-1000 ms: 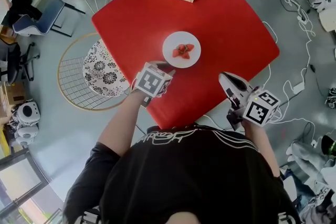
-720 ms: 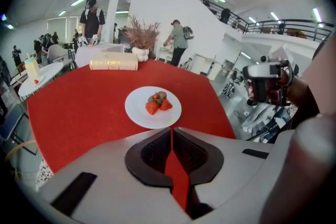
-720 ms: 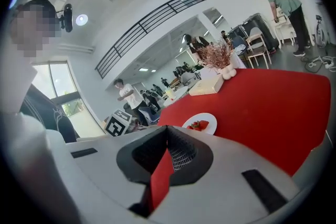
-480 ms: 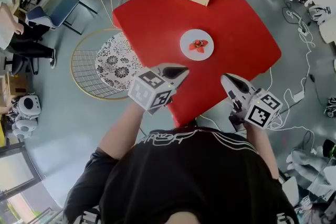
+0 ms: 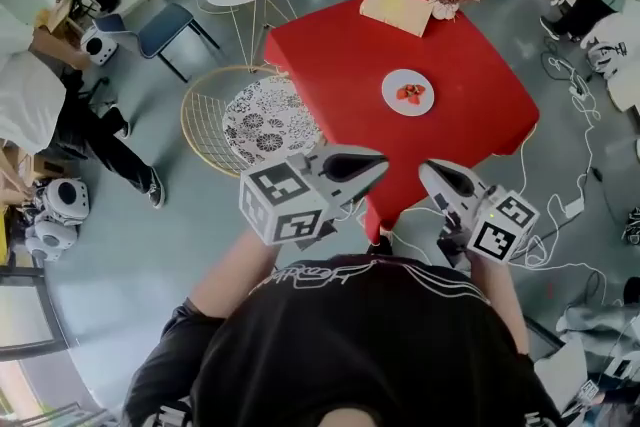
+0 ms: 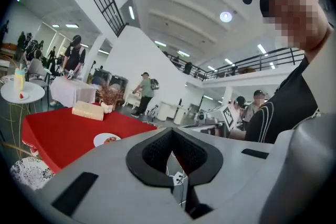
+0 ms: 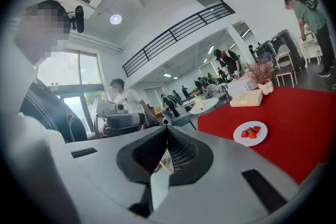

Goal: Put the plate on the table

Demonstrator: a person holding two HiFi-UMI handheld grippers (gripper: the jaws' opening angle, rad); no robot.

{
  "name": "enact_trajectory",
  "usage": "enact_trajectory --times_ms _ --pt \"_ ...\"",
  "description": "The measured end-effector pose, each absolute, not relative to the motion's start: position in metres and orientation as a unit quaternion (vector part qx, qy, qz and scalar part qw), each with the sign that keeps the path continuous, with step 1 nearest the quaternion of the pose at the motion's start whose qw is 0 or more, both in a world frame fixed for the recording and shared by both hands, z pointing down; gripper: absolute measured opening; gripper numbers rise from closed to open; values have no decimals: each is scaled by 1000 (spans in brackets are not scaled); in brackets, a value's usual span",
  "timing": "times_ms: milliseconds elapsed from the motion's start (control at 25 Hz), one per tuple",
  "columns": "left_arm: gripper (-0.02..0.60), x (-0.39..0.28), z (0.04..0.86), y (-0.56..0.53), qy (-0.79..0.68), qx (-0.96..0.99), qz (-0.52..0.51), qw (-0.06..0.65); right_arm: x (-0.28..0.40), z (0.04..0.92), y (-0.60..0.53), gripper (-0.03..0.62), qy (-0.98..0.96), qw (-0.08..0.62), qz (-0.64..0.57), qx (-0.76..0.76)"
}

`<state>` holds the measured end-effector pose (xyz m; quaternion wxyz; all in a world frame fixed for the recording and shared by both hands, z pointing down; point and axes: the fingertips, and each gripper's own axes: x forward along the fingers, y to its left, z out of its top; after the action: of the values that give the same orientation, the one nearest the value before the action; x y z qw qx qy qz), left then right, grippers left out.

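While the 2 grippers hang off the near corner of the red table (image 5: 330, 65), the left gripper (image 5: 378, 160) and right gripper (image 5: 428, 169) both have their jaws pressed together, empty. The plate (image 5: 393, 96) of strawberries (image 5: 411, 94) rests on the table at 12 o'clock from them, well apart.

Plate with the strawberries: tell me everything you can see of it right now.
The plate is small, round and white, likely ceramic, with a shallow rim. It lies flat on the red table, toward its middle, and holds a few red strawberries. Nothing else touches it. The left hand-held gripper and the right hand-held gripper hang off the table's near corner, clear of it.
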<state>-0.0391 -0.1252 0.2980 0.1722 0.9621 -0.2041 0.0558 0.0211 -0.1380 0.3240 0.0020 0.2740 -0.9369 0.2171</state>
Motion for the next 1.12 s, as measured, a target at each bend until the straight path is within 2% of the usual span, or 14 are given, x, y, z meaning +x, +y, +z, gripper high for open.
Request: enact_trajectory --times_ms 320,1120 --pt "7 -69 297 -51 -192 961 21 200 -8 328 -55 6 -936 -2 207 284" --pt "7 -52 302 8 -137 965 34 221 4 330 10 6 -924 2 201 326"
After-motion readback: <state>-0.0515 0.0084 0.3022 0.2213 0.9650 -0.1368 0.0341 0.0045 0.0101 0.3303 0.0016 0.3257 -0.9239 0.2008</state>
